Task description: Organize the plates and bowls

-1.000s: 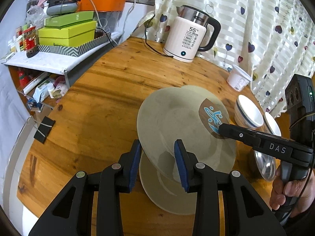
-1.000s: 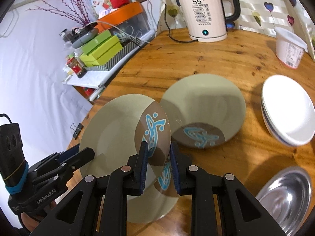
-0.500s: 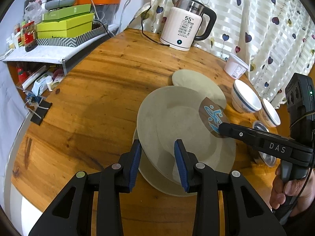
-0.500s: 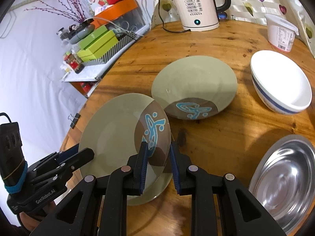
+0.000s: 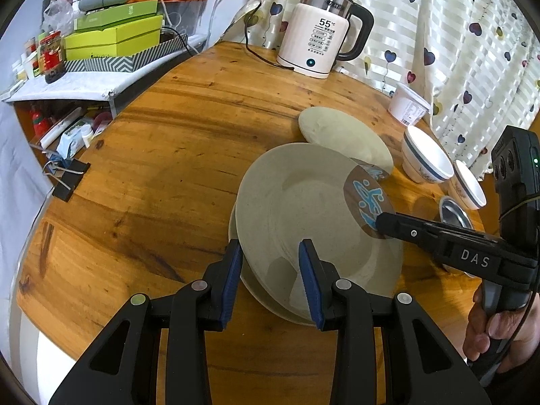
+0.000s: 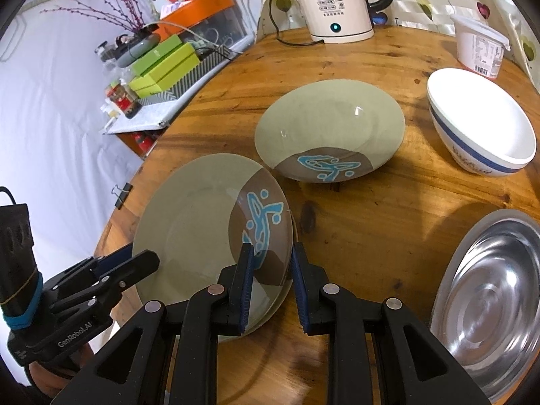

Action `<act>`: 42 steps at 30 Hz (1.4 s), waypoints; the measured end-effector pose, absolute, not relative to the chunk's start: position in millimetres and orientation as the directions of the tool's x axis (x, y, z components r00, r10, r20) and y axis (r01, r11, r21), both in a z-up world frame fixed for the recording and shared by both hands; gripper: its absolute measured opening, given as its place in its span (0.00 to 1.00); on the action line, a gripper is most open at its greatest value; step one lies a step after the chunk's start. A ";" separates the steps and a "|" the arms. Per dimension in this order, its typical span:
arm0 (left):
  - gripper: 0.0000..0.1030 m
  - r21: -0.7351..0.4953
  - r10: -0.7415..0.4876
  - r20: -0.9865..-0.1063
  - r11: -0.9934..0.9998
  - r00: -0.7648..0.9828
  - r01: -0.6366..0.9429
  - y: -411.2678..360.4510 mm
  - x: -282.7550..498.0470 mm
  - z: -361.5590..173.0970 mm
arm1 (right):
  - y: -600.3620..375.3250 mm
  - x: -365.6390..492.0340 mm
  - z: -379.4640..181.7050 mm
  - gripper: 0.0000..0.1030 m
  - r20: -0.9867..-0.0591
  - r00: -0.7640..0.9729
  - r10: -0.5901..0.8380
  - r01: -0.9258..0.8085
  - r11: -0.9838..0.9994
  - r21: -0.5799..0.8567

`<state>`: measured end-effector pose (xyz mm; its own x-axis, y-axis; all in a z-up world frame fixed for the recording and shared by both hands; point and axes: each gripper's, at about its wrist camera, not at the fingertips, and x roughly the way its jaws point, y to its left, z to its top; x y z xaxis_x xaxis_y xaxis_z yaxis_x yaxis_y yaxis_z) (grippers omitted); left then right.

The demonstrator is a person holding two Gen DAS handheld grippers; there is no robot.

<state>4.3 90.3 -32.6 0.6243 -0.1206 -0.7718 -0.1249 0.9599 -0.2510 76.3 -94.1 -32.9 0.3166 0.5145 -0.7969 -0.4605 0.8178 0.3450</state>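
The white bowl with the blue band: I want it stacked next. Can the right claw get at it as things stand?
Probably not yet: the right claw straddles the rim of the green plate. Otherwise the white bowl sits unobstructed on bare table.

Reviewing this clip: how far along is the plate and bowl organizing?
Partly done. Both grippers, left and right, hold one green plate with blue motif over a matching plate beneath. Left loose: third green plate, blue-banded white bowl, steel bowl.
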 end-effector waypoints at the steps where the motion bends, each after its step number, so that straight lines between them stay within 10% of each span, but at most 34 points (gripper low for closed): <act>1: 0.35 -0.251 -0.120 -0.773 0.960 0.623 -0.127 90.4 4.1 -33.1 | -93.9 76.1 -32.9 0.21 -0.798 0.316 0.514 -0.461 0.818 0.344; 42: 0.35 -0.278 -0.134 -0.769 0.951 0.625 -0.138 98.6 5.9 -36.2 | -93.6 70.4 -31.7 0.25 -0.793 0.357 0.494 -0.472 0.828 0.302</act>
<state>5.9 98.6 -36.2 0.6255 -0.1337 -0.7687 -0.1378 0.9508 -0.2775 70.4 -93.6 -31.7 0.3575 0.4936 -0.7928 -0.4723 0.8279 0.3025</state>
